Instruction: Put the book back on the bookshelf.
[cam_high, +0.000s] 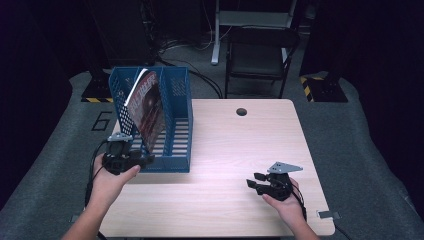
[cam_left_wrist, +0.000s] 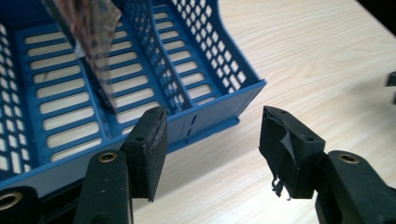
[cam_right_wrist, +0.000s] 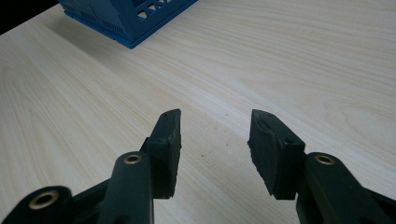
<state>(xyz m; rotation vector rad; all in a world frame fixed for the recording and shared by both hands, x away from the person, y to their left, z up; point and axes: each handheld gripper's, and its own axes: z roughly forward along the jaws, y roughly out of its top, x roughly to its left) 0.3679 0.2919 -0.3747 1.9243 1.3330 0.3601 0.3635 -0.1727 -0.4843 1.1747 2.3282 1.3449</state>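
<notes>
A blue slotted file rack stands on the left part of the wooden table. A glossy magazine with a dark red cover leans tilted inside it, and the magazine rests its lower corner on the rack's floor. My left gripper sits low at the rack's near left corner. The left gripper is open, its jaws straddling the rack's front corner without touching it. My right gripper rests over the table's near right part, and the right gripper is open with bare wood between its pads.
A round cable hole marks the table's far middle. Beyond the far edge stands a black folding chair, with a white desk leg and cables behind it. The rack's corner lies far ahead of the right gripper.
</notes>
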